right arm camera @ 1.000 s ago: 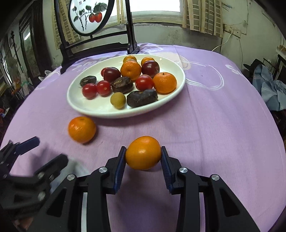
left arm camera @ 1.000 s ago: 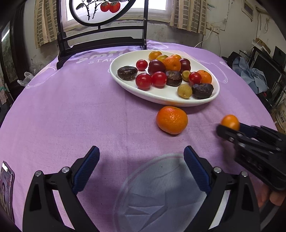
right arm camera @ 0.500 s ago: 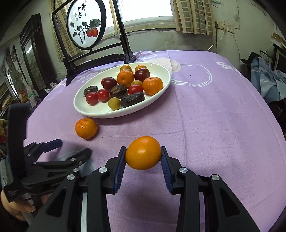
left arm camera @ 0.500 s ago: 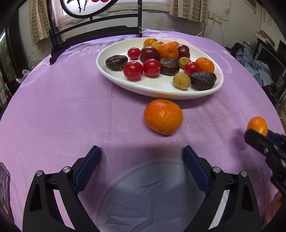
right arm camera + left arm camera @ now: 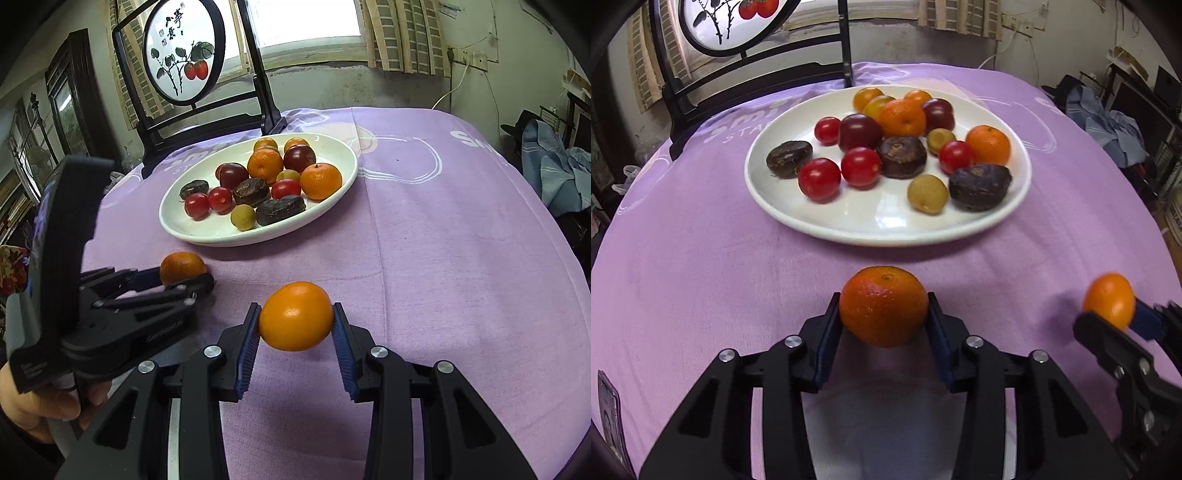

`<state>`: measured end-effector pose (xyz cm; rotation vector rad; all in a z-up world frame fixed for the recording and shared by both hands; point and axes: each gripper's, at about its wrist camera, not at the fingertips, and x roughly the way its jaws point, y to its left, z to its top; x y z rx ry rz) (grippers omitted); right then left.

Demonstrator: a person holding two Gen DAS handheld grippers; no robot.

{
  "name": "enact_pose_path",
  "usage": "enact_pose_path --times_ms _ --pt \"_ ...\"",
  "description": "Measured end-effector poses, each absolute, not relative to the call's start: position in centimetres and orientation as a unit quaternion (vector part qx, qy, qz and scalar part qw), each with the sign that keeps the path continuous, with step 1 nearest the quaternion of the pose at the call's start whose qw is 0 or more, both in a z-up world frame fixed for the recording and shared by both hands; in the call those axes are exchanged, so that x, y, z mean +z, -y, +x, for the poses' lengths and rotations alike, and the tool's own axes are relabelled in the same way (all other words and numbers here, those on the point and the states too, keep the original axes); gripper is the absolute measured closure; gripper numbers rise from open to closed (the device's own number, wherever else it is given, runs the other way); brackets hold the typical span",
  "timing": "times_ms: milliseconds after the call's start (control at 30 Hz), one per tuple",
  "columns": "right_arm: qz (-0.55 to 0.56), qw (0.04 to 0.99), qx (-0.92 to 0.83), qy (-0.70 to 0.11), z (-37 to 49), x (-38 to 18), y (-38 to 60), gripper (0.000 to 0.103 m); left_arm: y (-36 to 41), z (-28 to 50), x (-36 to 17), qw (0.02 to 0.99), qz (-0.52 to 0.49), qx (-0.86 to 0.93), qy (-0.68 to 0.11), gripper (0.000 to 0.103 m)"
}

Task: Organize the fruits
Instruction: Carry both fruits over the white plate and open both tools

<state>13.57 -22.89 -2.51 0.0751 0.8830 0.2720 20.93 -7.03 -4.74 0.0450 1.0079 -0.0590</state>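
Left gripper (image 5: pixel 884 314) angled downward, fingers closing on mandarin (image 5: pixel 884 305), right gripper (image 5: pixel 295 325) gripping orange (image 5: pixel 295 315)

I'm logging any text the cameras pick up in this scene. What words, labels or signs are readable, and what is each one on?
"STA", cut off by the plate: white print on the purple tablecloth.
"事事": brushed characters, somewhat small, on the round painted screen.
"S", rest too blurred: large white print on the cloth's right side.
Embossed wording on the left gripper body: too dark to read.
Card at the cloth's edge: unreadable.
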Motion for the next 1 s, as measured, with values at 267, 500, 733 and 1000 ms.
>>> enact_pose_path --times_ms 267,500,733,1000 --pt "0.066 0.901 0.174 -0.39 12.6 0.3 22.4 0.064 6.0 17.6 -0.4 0.896 0.026 -0.061 -0.44 0.06" --pt "0.016 0.919 0.172 -0.354 15.8 4.0 20.0 0.064 5.3 20.8 2.6 0.91 0.024 -0.04 -0.411 0.06" --pt "0.0 0.919 0.15 -0.363 22.0 2.6 18.8 0.064 4.2 26.9 0.7 0.903 0.02 0.0 -0.429 0.06" --pt "0.026 0.904 0.144 -0.402 26.7 -0.7 18.4 0.064 3.9 30.5 -0.8 0.899 0.015 0.02 -0.438 0.06"
